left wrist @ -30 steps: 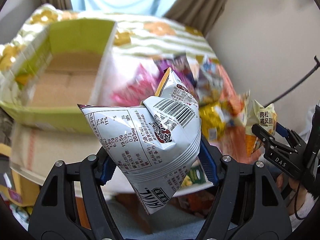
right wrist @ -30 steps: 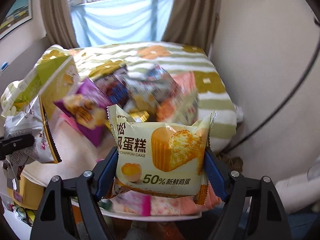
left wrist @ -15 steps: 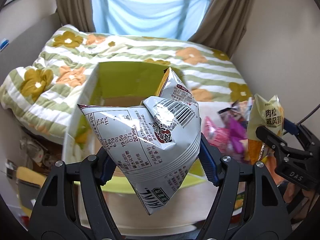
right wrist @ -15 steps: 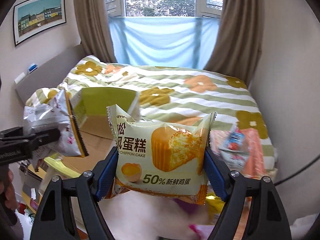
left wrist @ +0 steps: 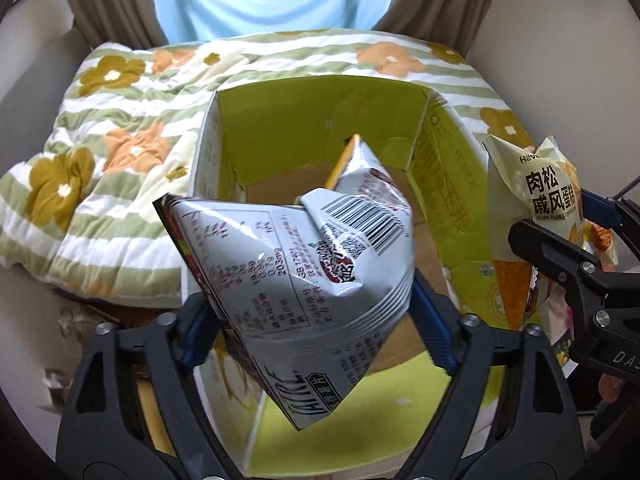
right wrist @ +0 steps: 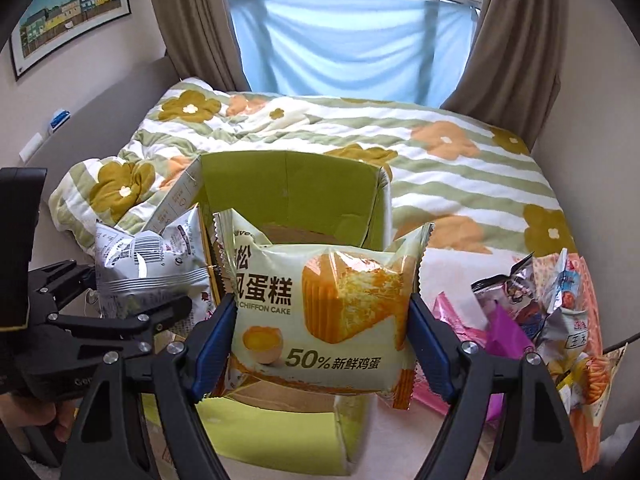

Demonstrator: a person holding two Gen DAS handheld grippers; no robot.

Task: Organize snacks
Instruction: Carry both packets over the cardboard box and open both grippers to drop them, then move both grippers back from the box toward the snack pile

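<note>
My left gripper is shut on a silver chip bag and holds it over the open green cardboard box. My right gripper is shut on a pale chiffon cake packet held above the box near its front edge. The cake packet also shows in the left wrist view at the box's right side. The chip bag also shows in the right wrist view at the box's left side. The box's brown floor looks bare where visible.
The box sits by a bed with a green-striped flowered quilt. A pile of loose snack packets lies on the white surface to the right of the box. Curtains and a window are behind the bed.
Both grippers have swung left from the snack pile toward the box, carrying their packets. The box now lies directly below and ahead, closer than before.
</note>
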